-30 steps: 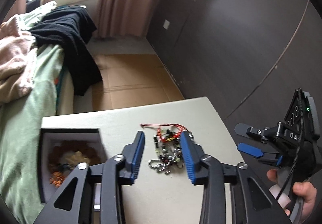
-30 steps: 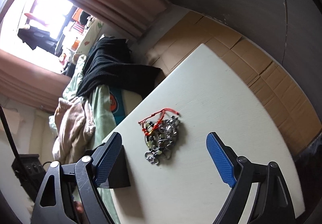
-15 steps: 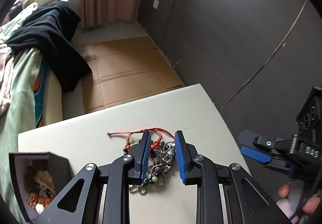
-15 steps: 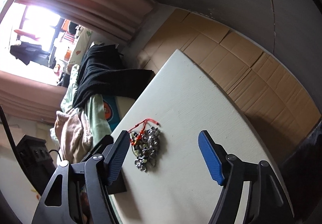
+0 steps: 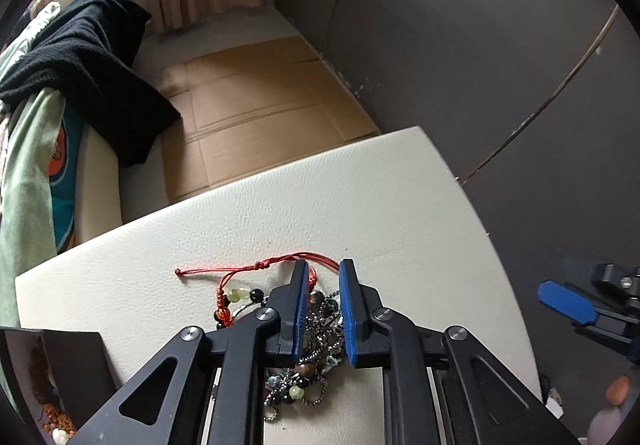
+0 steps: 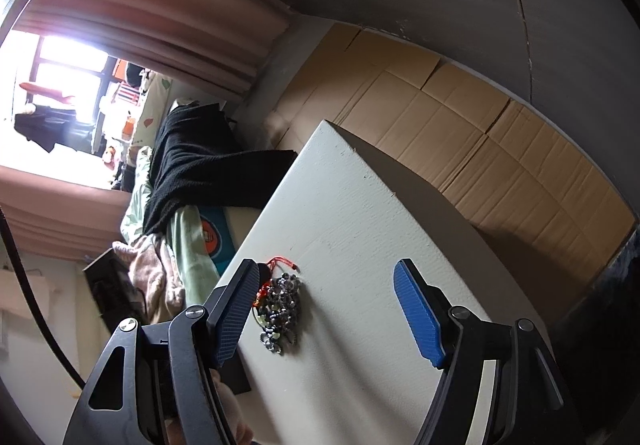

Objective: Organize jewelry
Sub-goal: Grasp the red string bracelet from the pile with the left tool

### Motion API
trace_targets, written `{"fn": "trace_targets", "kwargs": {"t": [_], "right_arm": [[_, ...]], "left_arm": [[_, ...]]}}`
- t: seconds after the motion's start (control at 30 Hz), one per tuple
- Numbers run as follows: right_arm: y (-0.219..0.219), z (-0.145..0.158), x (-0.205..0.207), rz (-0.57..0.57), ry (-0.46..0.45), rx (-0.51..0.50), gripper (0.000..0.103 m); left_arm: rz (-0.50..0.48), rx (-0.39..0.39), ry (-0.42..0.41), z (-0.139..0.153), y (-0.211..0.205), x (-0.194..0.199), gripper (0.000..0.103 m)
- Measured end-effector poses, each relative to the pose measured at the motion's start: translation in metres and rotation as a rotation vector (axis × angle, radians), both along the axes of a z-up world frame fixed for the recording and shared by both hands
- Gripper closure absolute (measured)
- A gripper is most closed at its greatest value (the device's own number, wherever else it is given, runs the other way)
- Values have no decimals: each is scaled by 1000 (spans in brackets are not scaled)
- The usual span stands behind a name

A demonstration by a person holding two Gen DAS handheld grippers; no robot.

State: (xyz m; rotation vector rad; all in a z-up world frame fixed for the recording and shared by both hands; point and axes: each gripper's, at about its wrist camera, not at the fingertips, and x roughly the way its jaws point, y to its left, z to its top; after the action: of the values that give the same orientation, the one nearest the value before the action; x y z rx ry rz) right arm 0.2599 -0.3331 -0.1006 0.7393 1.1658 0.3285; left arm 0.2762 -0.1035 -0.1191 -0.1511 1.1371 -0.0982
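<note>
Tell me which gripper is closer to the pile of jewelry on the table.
Left. The left gripper is right over the jewelry pile, fingers closing on its beads and chains. The right gripper is open and set back off to the side, touching nothing.

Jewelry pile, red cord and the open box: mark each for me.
jewelry pile (image 6: 280,309), right wrist view, on the tangled beads.
red cord (image 5: 240,269), left wrist view, on the straight strand.
open box (image 5: 76,369), left wrist view, on its dark wall.
</note>
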Motion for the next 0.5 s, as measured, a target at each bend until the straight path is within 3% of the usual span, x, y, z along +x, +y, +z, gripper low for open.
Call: {"fn": "trace_targets", "kwargs": {"t": [0.27,0.3,0.33,0.5], "right_arm": [[-1,-1,0,-3,8,14,31],[0,-1,0,1,9,14,31],[1,-1,0,2,8,14,31],[12,-2,1,29,5,7,31]], "left_arm": [[14,63,40,-11,-3,4,88],[13,64,41,-12,-3,3,90],[21,66,43,-12,-1,2,97],[52,-20,-15,8,18,-15,99]]}}
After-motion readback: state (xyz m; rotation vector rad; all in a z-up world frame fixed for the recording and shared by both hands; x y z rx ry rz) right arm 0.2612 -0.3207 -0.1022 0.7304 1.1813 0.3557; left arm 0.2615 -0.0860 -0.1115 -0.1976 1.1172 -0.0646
